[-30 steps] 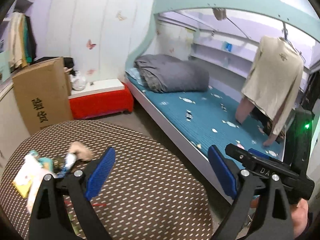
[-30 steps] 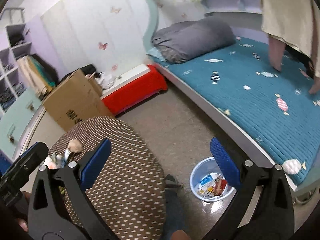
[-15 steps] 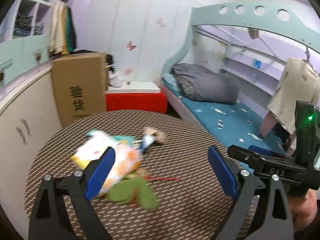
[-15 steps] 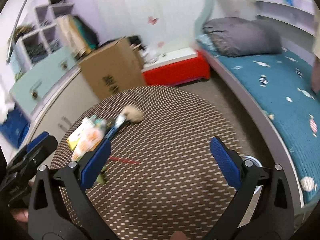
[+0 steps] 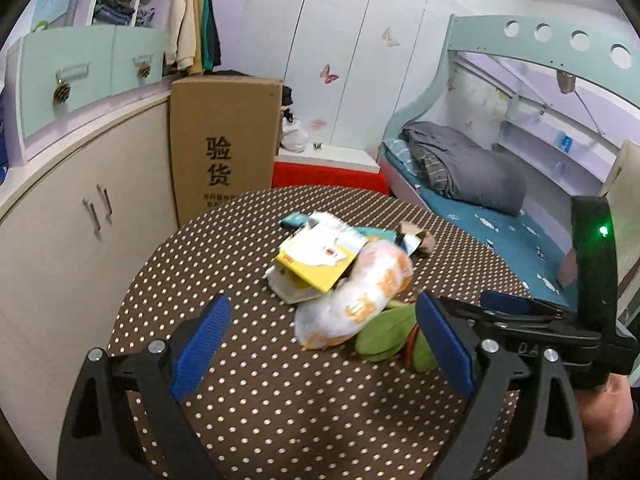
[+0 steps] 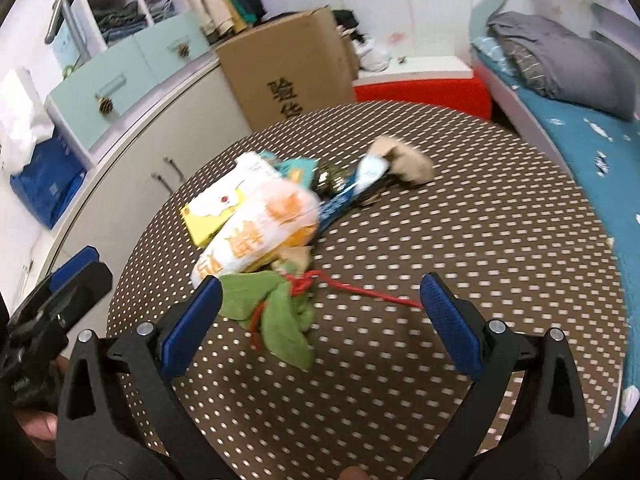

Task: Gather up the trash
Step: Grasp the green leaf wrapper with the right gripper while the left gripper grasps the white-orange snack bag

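A pile of trash lies on the round brown dotted table: a white and orange snack bag, a yellow and white carton, green leaves tied with red string, a blue wrapper and a crumpled brown paper. My left gripper is open and empty, just short of the snack bag. My right gripper is open and empty, above the green leaves.
A tall cardboard box stands behind the table beside a curved cream cabinet. A red bench and a bunk bed with a blue mattress lie beyond. The other gripper shows at the right edge and left edge.
Both grippers have swung left from the bed and floor toward the table and come closer to the trash pile. Both stay open.
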